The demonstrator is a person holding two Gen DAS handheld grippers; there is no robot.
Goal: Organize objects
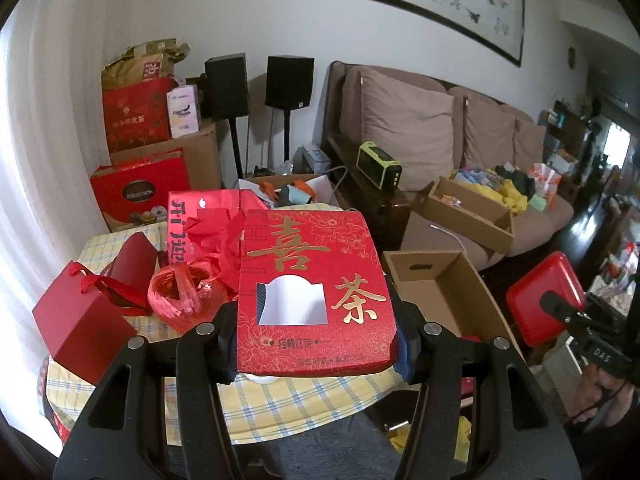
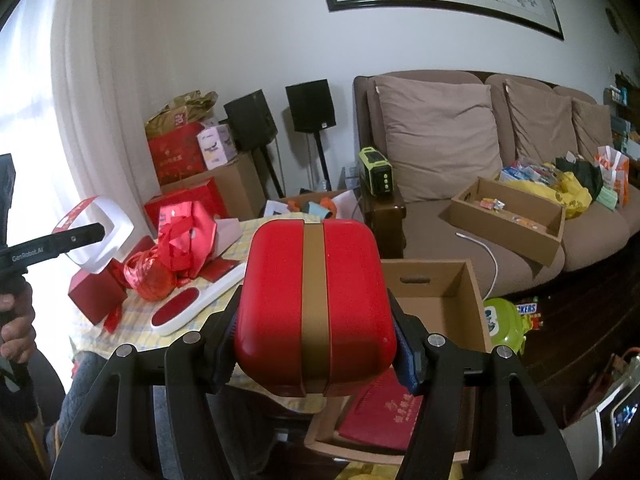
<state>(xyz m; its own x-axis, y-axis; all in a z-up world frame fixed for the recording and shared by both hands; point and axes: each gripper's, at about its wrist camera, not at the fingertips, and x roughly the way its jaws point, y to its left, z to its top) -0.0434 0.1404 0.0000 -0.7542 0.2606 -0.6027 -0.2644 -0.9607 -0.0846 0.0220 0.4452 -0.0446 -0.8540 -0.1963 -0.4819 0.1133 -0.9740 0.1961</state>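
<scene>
**Desk:** What do the two hands hold?

**Photographer:** The left gripper (image 1: 316, 344) has its jaws clamped on the sides of a flat red tea box (image 1: 316, 284) with gold characters and a cut-out window, held above the near edge of the bench (image 1: 288, 400). The right gripper (image 2: 316, 348) has its jaws pressed against both sides of a rounded red case (image 2: 316, 308) with a gold band, lifted off the bench's right edge, near the open cardboard box (image 2: 436, 300) standing beside it.

**Desk:** How far along is the sorting?

**Photographer:** Early to midway, by my reading. Two items are in hand and neither is put down. The cardboard box looks nearly empty in its visible part. A lower carton (image 2: 384, 424) under the case already holds something red. Much is left on the checked cloth.

**Desk:** Count it.

**Photographer:** One small red gift box with ribbon (image 1: 84, 328) at the near left corner, one bundle of red raffia (image 1: 184, 296) just beside it, one red bag with white lettering (image 1: 180, 232) toward the far edge, crumpled red paper around it, and one white tray with a red oval (image 2: 196, 308) near the middle. Beyond the bench: two black speakers, three sofa cushions, one long carton on the sofa seat, one green-trimmed power unit on the sofa arm.
</scene>
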